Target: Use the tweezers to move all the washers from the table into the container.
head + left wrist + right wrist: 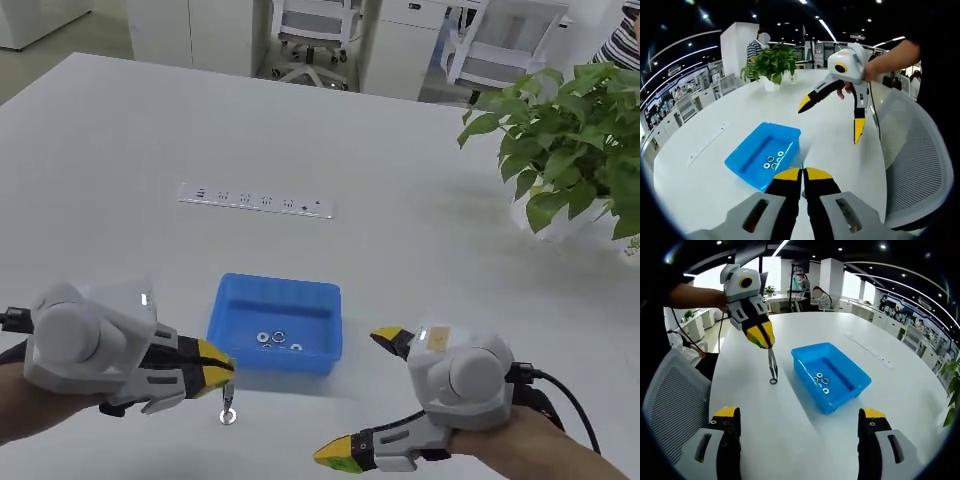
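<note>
The left gripper has its yellow-tipped jaws pressed together on the upper end of the tweezers. It holds them nearly upright, tips down, which lets the fine points come at a flat part from above. The tips meet a lone washer lying on the white table, just in front of the near wall of the blue container. Whether the tips have pinched the washer cannot be told. The right gripper view shows the same thing: the tweezers reach down to the washer, which is flat on the tabletop beside the container.

Several washers sit together on the container's floor, so the task looks well along, and this piece is the one left to lift. The container sits close, probably to keep the carry short.

The right gripper hovers to the right of the container with its jaws spread wide and nothing between them. It seems to be kept out of the way. A potted plant stands well apart at the far right.
</note>
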{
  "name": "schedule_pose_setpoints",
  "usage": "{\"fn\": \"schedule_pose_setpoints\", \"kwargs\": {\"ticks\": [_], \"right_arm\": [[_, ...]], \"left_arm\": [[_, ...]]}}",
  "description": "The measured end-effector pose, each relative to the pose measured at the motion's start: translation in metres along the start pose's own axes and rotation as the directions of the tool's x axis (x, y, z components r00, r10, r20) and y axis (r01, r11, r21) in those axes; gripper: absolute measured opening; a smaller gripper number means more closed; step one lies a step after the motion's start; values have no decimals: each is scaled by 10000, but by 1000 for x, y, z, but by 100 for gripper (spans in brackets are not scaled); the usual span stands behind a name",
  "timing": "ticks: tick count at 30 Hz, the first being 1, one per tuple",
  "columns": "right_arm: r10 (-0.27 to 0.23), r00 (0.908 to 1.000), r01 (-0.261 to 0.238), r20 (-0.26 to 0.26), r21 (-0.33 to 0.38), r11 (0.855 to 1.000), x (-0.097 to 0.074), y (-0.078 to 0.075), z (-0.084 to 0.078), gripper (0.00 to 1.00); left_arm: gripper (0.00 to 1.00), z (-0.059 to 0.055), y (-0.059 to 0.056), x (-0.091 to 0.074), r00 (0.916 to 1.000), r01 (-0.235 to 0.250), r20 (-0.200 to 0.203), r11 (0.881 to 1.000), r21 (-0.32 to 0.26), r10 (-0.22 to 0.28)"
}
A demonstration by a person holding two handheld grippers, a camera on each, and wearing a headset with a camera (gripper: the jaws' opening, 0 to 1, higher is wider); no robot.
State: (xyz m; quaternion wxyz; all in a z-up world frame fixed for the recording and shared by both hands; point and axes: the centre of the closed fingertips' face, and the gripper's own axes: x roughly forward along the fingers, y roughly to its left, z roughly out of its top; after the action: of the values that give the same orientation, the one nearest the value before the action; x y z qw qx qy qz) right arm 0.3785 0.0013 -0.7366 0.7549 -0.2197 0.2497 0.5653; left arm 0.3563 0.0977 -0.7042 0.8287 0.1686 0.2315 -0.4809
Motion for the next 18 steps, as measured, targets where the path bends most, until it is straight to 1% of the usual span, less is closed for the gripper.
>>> {"fn": "schedule_pose_setpoints", "kwargs": {"ticks": [2, 6, 11, 18], "right_arm": [[27, 10000, -27, 9, 0, 10000, 0, 1, 0, 98], [87, 10000, -87, -49, -22, 10000, 1, 2, -2, 98], [351, 9993, -347, 134, -260, 9991, 4, 7, 4, 93], [619, 9978, -608, 220, -470, 9970, 12, 11, 9, 88]], "left_arm": [[6, 1, 1, 0, 10000, -27, 68, 10000, -9, 27], [6, 1, 1, 0, 10000, -41, 82, 10000, -16, 41], [6, 0, 1, -1, 10000, 32, 58, 10000, -4, -32], [6, 0, -3, -1, 9998, 190, 40, 9998, 70, -190]]}}
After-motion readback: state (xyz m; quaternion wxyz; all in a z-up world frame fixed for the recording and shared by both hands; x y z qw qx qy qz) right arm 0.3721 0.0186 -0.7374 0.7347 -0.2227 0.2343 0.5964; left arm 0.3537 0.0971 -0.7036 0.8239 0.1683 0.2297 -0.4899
